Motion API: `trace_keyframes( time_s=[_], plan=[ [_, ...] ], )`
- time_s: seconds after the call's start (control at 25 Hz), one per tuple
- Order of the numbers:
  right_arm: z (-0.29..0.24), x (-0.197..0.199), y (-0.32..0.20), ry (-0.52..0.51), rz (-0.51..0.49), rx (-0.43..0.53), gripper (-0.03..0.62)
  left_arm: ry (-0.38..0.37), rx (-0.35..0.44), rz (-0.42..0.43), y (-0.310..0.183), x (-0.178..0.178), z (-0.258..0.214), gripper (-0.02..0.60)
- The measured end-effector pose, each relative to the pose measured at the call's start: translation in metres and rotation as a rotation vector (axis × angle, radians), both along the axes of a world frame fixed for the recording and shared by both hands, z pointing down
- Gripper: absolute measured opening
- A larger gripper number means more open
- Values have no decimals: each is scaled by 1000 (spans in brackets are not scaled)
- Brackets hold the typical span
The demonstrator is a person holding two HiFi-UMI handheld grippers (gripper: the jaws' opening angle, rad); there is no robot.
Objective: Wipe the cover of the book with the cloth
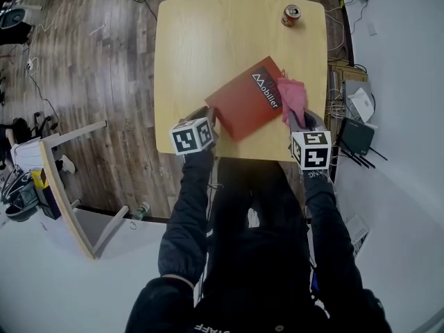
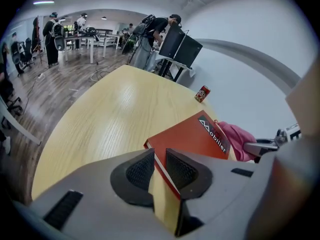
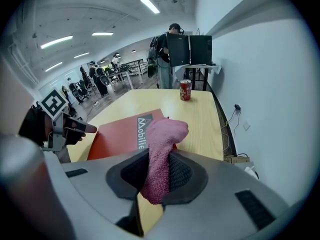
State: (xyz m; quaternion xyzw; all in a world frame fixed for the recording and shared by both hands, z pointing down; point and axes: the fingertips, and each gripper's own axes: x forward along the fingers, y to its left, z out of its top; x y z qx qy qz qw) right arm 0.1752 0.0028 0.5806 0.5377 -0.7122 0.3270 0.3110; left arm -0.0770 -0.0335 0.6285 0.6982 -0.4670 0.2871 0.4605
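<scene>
1. a red book (image 1: 244, 105) lies flat on the light wood table (image 1: 208, 40). it is turned at a slant and sits close to the edge by the person.
2. the left gripper (image 2: 159, 166) has its two jaws pressed on the book's near left corner, one jaw on each side of the edge.
3. the right gripper (image 3: 160, 171) pinches a pink cloth (image 3: 164, 139) tight between its jaws.
4. the cloth sticks up out of the jaws. its far end is over the right end of the book's cover, just beside the white letters. i cannot tell if it touches the cover.
5. a red soda can (image 1: 291, 15) stands upright near the far right corner of the table, well apart from the book.
</scene>
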Motion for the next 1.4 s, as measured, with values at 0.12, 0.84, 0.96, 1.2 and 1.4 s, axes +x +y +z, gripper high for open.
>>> trace_keyframes(
  time_s=[0.12, 0.84, 0.96, 1.2, 1.4],
  plan=[
    [-30, -4, -1, -16, -17, 58, 86, -1, 59, -14, -6, 0, -21, 84],
    [-287, -57, -7, -85, -113, 547, 86, 56, 621, -19, 4, 41, -297, 34],
    [-318, -61, -2, -88, -126, 608, 86, 66, 702, -18, 4, 43, -337, 34],
    [-372, -73, 7, -89, -147, 716, 86, 80, 824, -2, 13, 46, -401, 34],
    [-404, -79, 7, -94, -157, 791, 86, 80, 886, 11, 14, 50, -432, 34]
  ],
)
